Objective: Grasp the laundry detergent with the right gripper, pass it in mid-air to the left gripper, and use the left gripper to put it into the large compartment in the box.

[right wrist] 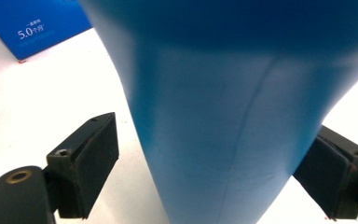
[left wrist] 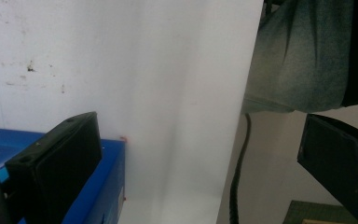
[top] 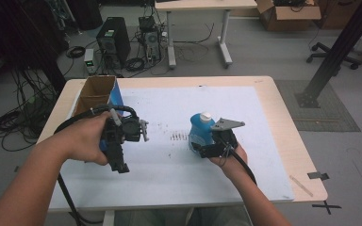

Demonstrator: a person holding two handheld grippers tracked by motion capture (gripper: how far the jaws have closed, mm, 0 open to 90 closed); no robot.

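Note:
A blue bottle [top: 201, 131] with a white cap [top: 205, 115] stands upright on the white mat [top: 169, 174], right of centre. My right gripper [top: 203, 146] reaches around its lower body from the near side. In the right gripper view the bottle [right wrist: 223, 116] stands between the jaws, with a gap at the left pad [right wrist: 93, 158], so the right gripper [right wrist: 209, 158] is open. My left gripper [top: 120, 165] is held above the mat at the left, pointing back toward the person. The left gripper [left wrist: 200, 140] is open wide with nothing between its jaws.
An open cardboard box with a blue side [top: 115, 96] stands at the mat's back left, seen close as the blue box [left wrist: 107, 186] and the blue box [right wrist: 37, 23]. Computers [top: 113, 40], cables and another table [top: 202, 9] lie beyond. A black post [top: 334, 52] rises at right.

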